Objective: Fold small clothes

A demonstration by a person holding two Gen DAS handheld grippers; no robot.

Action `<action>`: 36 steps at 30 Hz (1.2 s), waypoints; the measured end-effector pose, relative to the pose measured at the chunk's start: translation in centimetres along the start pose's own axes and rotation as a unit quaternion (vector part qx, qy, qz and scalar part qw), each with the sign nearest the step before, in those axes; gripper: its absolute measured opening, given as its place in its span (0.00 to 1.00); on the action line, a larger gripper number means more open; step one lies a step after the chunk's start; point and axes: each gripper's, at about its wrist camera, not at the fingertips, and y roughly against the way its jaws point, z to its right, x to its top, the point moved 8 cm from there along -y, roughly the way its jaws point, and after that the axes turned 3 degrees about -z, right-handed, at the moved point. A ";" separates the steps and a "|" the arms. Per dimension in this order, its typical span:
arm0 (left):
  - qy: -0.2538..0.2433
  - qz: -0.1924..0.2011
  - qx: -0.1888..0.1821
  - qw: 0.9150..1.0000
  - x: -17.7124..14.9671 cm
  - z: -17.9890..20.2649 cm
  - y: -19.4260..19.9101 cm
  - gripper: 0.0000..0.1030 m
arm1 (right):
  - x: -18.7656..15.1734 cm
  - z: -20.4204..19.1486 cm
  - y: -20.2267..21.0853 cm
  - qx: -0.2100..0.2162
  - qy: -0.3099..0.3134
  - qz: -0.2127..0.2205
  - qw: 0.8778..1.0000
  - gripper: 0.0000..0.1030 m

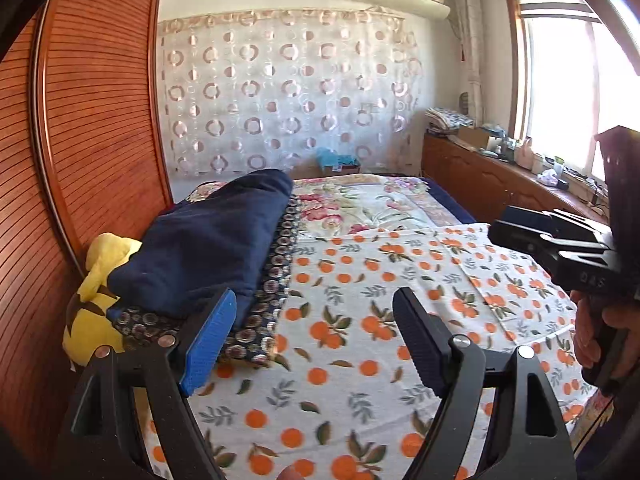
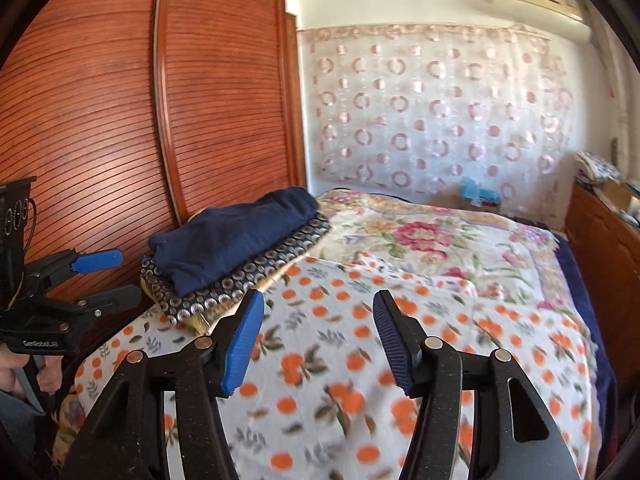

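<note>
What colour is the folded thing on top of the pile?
Dark navy blue, plain. The top folded garment shows best in the right wrist view.

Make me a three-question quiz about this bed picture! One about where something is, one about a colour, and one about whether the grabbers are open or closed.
1. Where is the dark blue folded garment?
A. On top of the circle-patterned folded cloth
B. On the wooden cabinet
C. Hanging on the curtain

2. What colour are the fruits printed on the spread-out cloth?
A. Purple
B. Orange
C. Green

3. How are the two grippers?
A. Both clamped on cloth
B. One holds the yellow toy
C. Both open, holding nothing

Answers:
1. A, it lies stacked on the patterned piece beside the wardrobe.
2. B, orange fruits with green leaves cover it.
3. C, the left gripper and right gripper show empty gaps between their fingers.
</note>
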 end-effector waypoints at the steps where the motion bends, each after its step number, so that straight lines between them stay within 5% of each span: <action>1: -0.003 0.001 -0.004 1.000 0.0 0.5 0.2 0.79 | -0.4 0.2 1.0 -0.013 -0.007 0.001 1.000 0.64; 16: -0.016 0.015 -0.018 1.000 0.1 6.2 4.1 0.79 | -3.2 -2.7 12.7 -0.101 -0.047 0.032 0.993 0.65; 21: -0.017 0.025 -0.015 0.999 0.4 7.0 5.4 0.79 | -4.4 -4.1 14.8 -0.114 -0.050 0.043 0.991 0.65; 26: -0.016 0.037 -0.017 0.999 0.7 7.4 6.8 0.79 | -5.0 -5.1 15.9 -0.125 -0.058 0.050 0.989 0.80; 36: -0.009 0.054 -0.008 0.998 0.9 7.6 8.0 0.79 | -5.9 -5.4 16.9 -0.142 -0.068 0.056 0.986 0.81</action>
